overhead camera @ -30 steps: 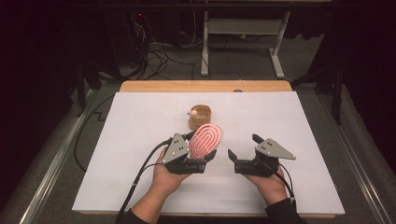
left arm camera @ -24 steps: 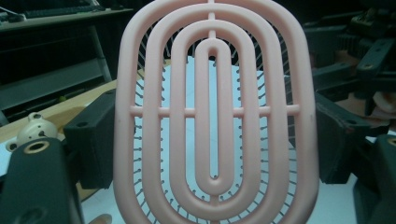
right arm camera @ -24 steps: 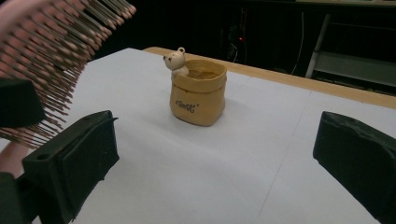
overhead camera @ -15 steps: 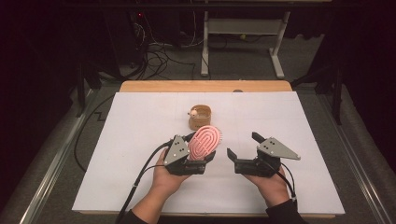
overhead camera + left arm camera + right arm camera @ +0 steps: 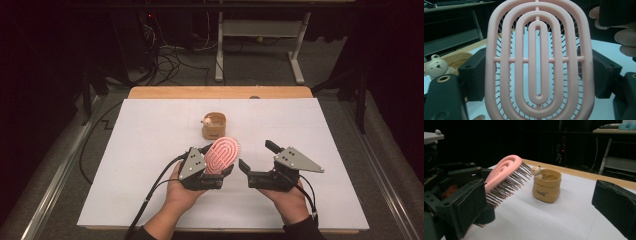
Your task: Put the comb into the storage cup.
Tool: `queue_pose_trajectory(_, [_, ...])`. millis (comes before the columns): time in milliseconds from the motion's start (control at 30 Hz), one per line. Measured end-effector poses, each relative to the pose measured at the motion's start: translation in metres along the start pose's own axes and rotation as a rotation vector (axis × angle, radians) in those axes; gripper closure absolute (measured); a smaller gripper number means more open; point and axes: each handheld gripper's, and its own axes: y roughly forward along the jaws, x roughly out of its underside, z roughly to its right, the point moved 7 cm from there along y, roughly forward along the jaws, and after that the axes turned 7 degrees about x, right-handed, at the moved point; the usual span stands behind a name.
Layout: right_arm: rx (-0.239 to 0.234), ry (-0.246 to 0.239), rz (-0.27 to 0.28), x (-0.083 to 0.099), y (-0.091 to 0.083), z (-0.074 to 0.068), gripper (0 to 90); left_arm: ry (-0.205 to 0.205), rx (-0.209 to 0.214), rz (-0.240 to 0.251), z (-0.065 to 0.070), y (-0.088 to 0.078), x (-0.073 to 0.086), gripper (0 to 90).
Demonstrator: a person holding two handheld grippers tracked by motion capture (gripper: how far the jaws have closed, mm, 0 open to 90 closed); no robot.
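Up front, the left gripper (image 5: 216,161) clamps a pink oval plastic hairbrush (image 5: 222,154) by its sides — bristles facing away over the white table sheet (image 5: 140,150); the right gripper (image 5: 255,157) gapes empty beside it. Beyond stands a tan bear-trimmed pot (image 5: 214,125) — then wooden table edge (image 5: 165,92), dark room, floor cables (image 5: 170,52).

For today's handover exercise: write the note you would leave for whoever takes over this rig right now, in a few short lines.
Left gripper: shut on the pink hairbrush, held tilted above the table, bristles facing away from the person.
Right gripper: open, nothing between its fingers, raised beside the brush.
Tan bear pot: stands on the white table cover, just beyond the brush, untouched.
Done: brush picked up.
Left: probably pass the brush over or put it in the pot; confirm first.
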Motion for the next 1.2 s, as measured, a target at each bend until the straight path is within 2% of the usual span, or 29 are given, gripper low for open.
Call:
queue_pose_trajectory(367, [-0.041,0.023,0.005,-0.005,-0.001,-0.011,0.2,0.021,0.011,-0.005,0.016,0.007,-0.002,18.1])
queue_pose_trajectory(900, [-0.103,0.048,-0.044,0.004,0.007,-0.020,1.7,0.048,0.034,-0.013,0.030,0.013,-0.002,18.1])
queue_pose_trajectory(1000, [-0.114,0.076,-0.060,0.007,0.009,-0.019,4.9,0.051,0.034,-0.011,0.031,0.013,-0.003,18.1])
queue_pose_trajectory(1033, [-0.114,0.076,-0.060,0.007,0.009,-0.019,4.9,0.051,0.034,-0.011,0.031,0.013,-0.003,18.1])
queue_pose_trajectory(1067, [-0.123,0.081,-0.069,0.008,0.008,-0.020,9.1,0.050,0.036,-0.007,0.032,0.012,-0.003,18.1])
queue_pose_trajectory(1200, [-0.132,0.082,-0.076,0.009,0.007,-0.021,15.7,0.051,0.036,-0.005,0.032,0.011,-0.004,18.1])
